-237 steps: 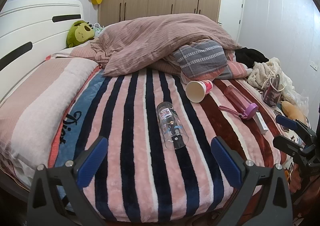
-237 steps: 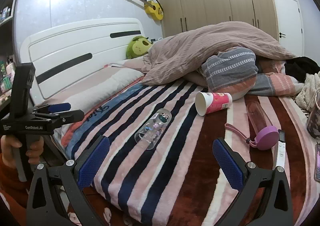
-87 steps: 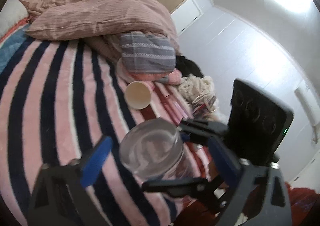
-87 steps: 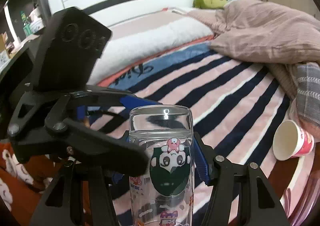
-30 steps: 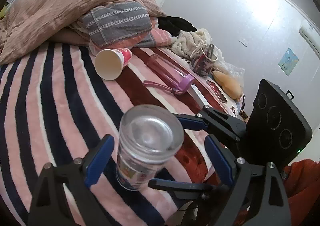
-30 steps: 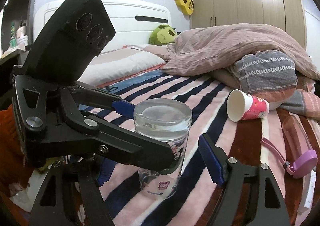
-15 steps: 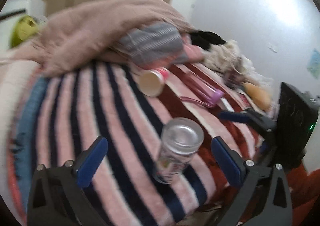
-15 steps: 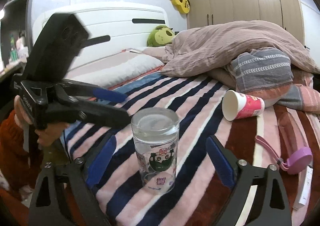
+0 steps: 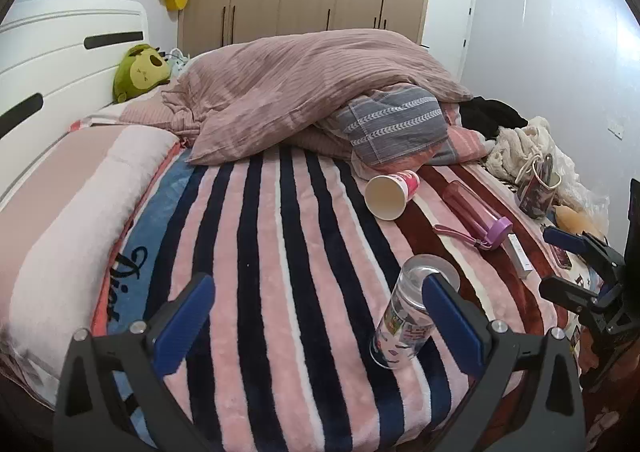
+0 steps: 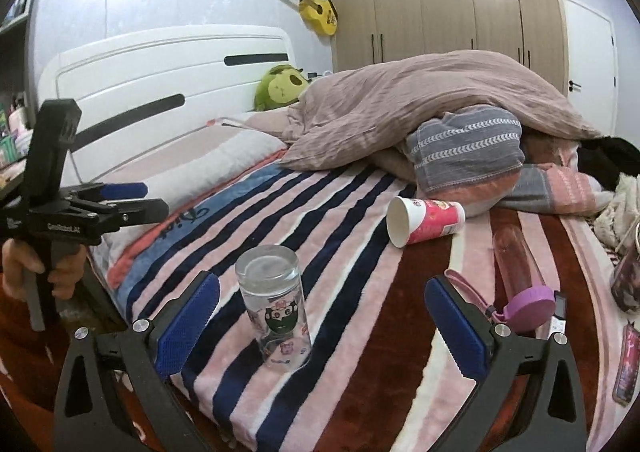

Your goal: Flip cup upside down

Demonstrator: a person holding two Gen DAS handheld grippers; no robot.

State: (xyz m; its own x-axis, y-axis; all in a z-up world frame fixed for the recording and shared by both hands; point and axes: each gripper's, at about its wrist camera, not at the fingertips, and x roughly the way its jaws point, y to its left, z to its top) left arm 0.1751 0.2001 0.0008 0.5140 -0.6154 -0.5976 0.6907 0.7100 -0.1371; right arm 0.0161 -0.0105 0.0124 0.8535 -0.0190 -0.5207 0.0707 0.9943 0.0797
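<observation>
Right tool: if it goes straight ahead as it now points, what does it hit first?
Probably the glass cup, standing base-up on the striped blanket, slightly left of centre between the right tool's open fingers. If it clears the cup, bare blanket follows; depth is unclear.

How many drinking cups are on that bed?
3: a glass cup standing near the front edge, a paper cup lying mid-bed, a mug far right. Bedding may hide more.

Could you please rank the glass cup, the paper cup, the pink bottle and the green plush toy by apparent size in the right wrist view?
1. Glass cup, nearest the camera.
2. Pink bottle.
3. Paper cup and green plush toy: alike; the toy is farther away, so unranked.
</observation>
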